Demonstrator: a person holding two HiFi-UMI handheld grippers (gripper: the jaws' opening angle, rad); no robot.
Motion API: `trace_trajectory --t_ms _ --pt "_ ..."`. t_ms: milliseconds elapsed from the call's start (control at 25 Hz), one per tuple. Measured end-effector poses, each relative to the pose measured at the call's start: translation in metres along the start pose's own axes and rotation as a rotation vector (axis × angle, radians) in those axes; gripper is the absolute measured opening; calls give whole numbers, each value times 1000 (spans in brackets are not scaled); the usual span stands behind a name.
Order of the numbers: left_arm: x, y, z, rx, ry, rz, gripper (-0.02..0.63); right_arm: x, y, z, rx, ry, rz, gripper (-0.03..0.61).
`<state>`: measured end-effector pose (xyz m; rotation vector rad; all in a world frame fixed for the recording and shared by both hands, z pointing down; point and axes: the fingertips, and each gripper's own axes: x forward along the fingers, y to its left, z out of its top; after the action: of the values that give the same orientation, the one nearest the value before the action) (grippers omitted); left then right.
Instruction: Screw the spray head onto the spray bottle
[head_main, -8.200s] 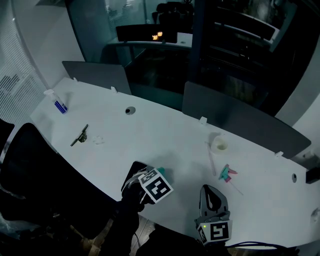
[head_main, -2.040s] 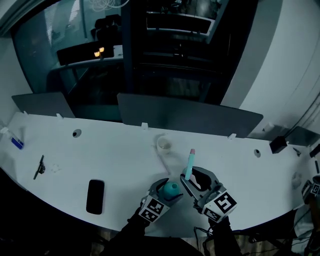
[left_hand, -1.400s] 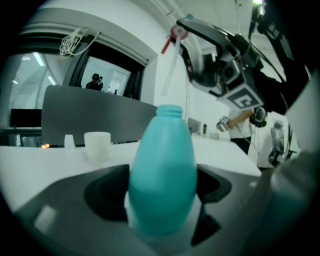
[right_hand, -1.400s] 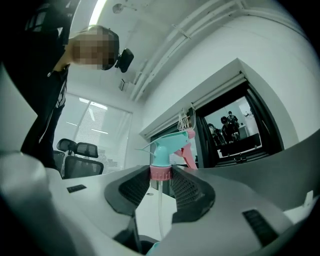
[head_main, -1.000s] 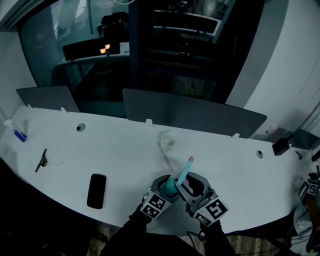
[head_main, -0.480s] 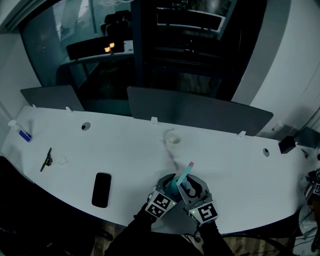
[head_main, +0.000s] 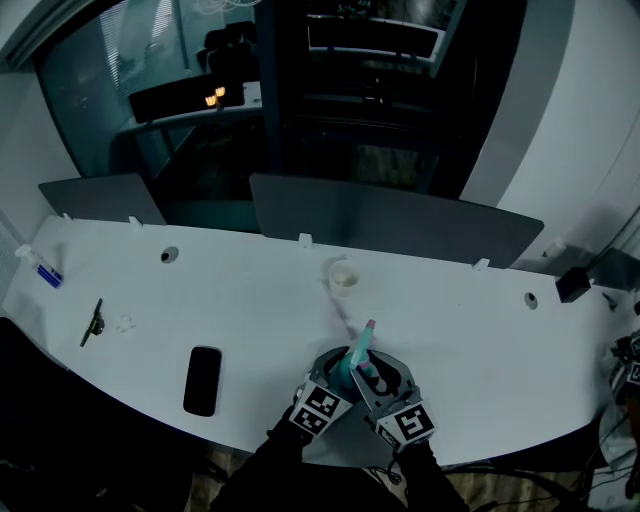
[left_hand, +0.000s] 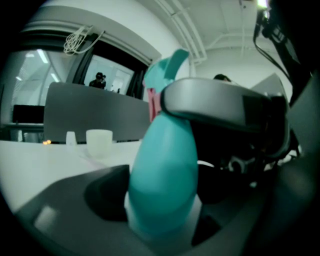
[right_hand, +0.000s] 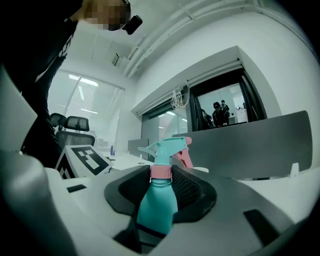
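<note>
Head view: L tool (head_main: 336, 370) clamps bottle (left_hand: 162, 175); R tool (head_main: 373, 368) grips spray head (right_hand: 165, 149) atop bottle neck.

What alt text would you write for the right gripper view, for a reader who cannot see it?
A teal spray bottle stands upright between the right claw's jaws, its teal spray head and pink collar sitting on the neck. The left claw's marker cube shows at left; a grey desk divider and dark windows lie behind.
</note>
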<state>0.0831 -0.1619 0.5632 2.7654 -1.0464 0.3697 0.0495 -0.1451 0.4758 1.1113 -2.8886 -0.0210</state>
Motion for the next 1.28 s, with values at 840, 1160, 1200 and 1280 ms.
trace_trajectory --t_ms 840,1160,1200,1280 --pt "1 0 0 -1 0 -1 394 6 -11 5 165 301 -78 180" --pt "0 0 1 -1 0 -1 395 7 -6 10 55 270 -76 133" --pt "1 0 0 -1 0 -1 396 5 -6 10 43 250 -84 132" --pt "1 0 0 0 1 -1 396 1 -6 10 40 190 -107 130"
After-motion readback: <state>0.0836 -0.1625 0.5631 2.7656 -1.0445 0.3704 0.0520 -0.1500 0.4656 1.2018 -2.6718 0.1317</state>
